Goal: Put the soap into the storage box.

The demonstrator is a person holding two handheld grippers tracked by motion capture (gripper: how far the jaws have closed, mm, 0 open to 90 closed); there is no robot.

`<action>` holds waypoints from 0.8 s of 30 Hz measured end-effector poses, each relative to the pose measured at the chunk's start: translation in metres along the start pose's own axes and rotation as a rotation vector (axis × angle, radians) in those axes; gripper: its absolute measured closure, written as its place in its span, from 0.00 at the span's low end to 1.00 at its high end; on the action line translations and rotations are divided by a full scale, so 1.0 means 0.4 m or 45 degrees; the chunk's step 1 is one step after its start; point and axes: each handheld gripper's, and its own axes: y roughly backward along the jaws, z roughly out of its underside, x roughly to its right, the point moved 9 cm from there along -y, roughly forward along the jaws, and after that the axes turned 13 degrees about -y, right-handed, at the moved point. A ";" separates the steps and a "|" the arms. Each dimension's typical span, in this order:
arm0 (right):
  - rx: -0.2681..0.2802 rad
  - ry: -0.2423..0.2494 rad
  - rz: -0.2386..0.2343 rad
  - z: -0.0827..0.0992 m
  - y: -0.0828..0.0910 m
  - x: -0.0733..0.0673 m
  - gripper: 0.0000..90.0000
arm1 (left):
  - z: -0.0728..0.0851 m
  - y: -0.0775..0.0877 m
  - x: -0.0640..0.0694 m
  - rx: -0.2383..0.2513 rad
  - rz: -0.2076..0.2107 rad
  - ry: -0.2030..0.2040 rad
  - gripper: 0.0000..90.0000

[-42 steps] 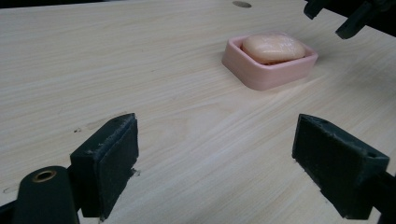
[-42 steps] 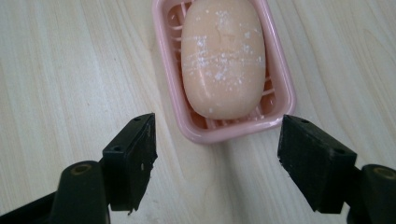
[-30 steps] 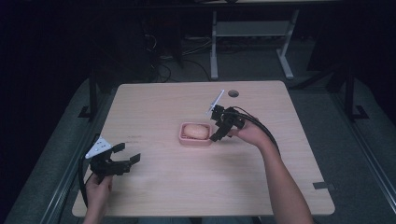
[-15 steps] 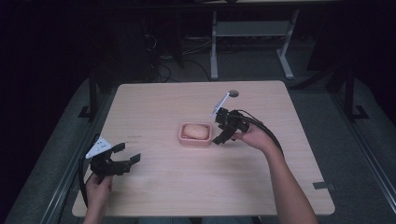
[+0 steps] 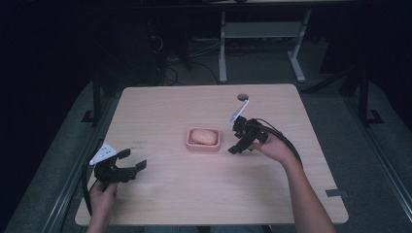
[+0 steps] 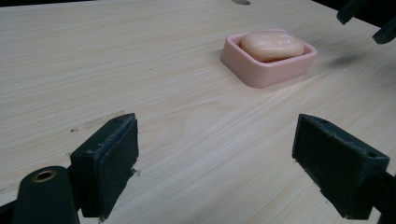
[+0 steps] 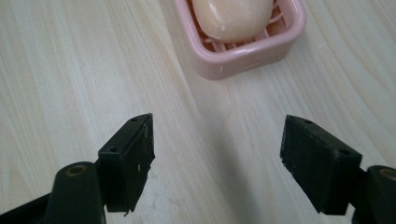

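Right gripper view shows the soap (image 7: 232, 16) in its pink dish (image 7: 243, 55) at twelve o'clock of the right gripper (image 7: 217, 156), fingers spread and empty, much nearer than the left gripper (image 5: 127, 165), also spread, near the desk (image 5: 194, 204) edge.

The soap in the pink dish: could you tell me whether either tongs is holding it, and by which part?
Nothing is held. The soap lies in its dish; the right tongs and left tongs are open and apart from it.
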 end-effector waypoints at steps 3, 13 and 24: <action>0.006 -0.017 -0.001 0.014 0.002 0.004 0.28 | 0.000 0.000 0.000 0.000 0.000 -0.005 0.16; 0.031 -0.042 0.006 0.046 0.015 0.008 0.28 | 0.001 -0.001 0.002 0.001 0.001 -0.007 0.16; 0.047 -0.067 0.007 0.094 0.021 0.009 0.27 | 0.003 -0.002 0.003 -0.008 0.005 -0.009 0.16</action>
